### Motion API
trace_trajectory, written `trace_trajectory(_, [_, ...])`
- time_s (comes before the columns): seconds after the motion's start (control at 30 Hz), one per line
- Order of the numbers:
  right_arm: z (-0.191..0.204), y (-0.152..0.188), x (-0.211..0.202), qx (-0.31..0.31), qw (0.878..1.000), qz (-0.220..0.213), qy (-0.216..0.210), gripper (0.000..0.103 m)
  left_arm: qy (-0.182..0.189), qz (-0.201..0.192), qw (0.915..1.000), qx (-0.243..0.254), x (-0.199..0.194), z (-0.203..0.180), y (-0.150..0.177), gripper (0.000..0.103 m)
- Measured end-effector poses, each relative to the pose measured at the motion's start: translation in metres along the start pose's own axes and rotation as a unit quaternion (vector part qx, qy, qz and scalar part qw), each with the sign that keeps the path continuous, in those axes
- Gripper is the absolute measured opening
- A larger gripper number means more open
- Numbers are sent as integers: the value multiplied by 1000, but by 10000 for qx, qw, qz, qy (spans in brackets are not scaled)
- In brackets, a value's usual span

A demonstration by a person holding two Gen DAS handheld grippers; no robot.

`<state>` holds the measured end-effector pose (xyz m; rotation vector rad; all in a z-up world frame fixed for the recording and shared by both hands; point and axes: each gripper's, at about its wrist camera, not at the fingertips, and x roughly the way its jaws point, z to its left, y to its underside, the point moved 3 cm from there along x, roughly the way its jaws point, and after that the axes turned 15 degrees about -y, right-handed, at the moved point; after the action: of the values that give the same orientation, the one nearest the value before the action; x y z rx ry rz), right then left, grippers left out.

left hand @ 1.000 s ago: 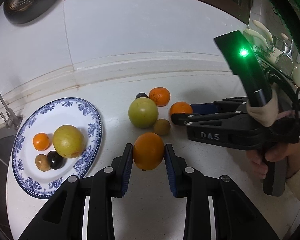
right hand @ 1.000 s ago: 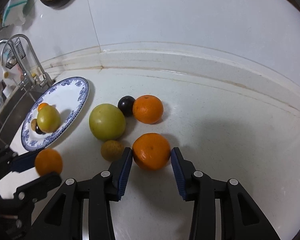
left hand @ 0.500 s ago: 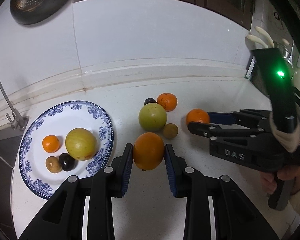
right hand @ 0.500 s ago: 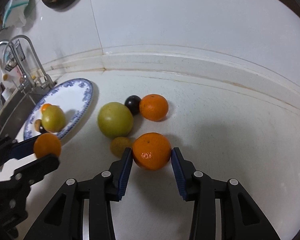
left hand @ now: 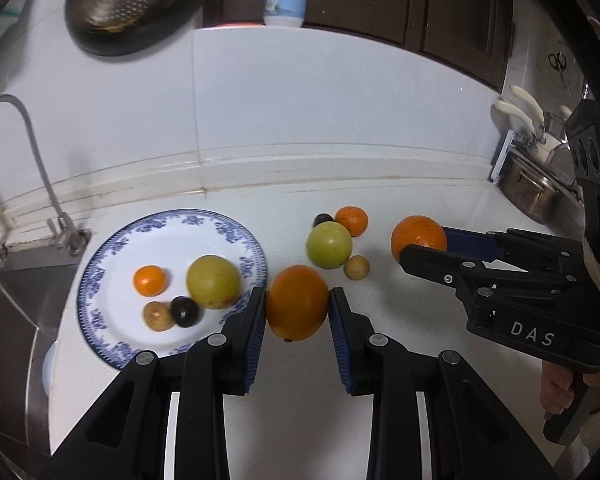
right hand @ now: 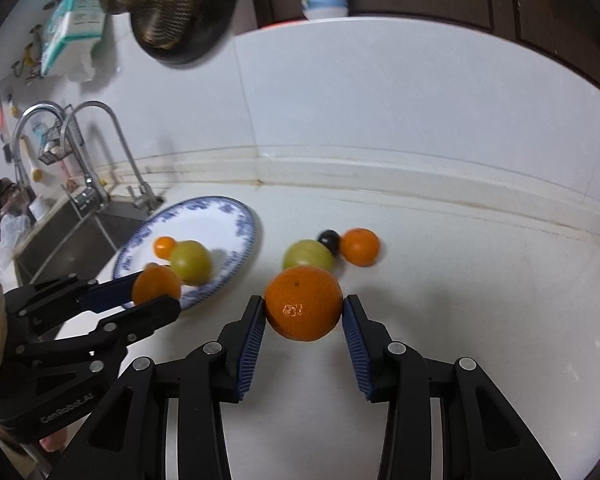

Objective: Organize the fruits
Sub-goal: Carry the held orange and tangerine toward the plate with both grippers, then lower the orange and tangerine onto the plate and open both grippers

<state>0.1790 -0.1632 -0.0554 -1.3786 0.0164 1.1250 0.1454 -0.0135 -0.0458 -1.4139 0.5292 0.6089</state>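
Note:
My left gripper (left hand: pixel 297 307) is shut on an orange (left hand: pixel 297 302), held above the counter just right of the blue-patterned plate (left hand: pixel 220 227). On that plate lie a small orange (left hand: pixel 149 280), a yellow-green fruit (left hand: pixel 213 281), a dark plum (left hand: pixel 184 311) and a small brown fruit (left hand: pixel 156 315). My right gripper (right hand: pixel 304 312) is shut on another orange (right hand: pixel 303 303), lifted off the counter. On the counter rest a green fruit (left hand: pixel 329 244), an orange (left hand: pixel 352 221), a dark plum (left hand: pixel 323 219) and a small brown fruit (left hand: pixel 357 267). Each gripper shows in the other view: the right gripper (left hand: pixel 424 246), the left gripper (right hand: pixel 156 294).
A sink (right hand: pixel 80 240) with taps (right hand: pixel 100 152) lies left of the plate. The white tiled wall (left hand: pixel 300 120) stands behind the counter, and a dark pan (left hand: pixel 124 4) hangs on it. A steel pot (left hand: pixel 532 188) and utensils stand at the far right.
Both grippers have risen with their oranges; the right one's orange has left the counter. The left gripper has also drifted toward the plate. The fruits on plate and counter have stayed put.

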Motion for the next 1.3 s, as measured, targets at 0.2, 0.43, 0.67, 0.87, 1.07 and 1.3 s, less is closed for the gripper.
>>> trace_trajectory(0.2, [27,-5,0,-143,9997,-46,-169,41,-146,-90,9998,-124,-13,23,5,31])
trace_trajectory(0.43, [55,-10,18,-290,9987,18,-422,41,-339,-94,9991,-257,-19,52,11,31])
trace_trajectory(0.67, [74,-20,41,-414,9972,106,-618,41,-544,-102,9979,-340,-14,79,8,31])
trace_trajectory(0.87, [82,-40,65,-515,9959,172,-724,41,-623,-42,9975,-345,5,99,-6,31])
trace_trajectory(1.07, [82,-57,93,-558,9947,334,-798,41,-640,87,9976,-256,31,113,-23,31])
trace_trajectory(1.3, [67,-75,139,-374,9921,829,-866,41,-582,471,9971,-151,76,126,-40,31])
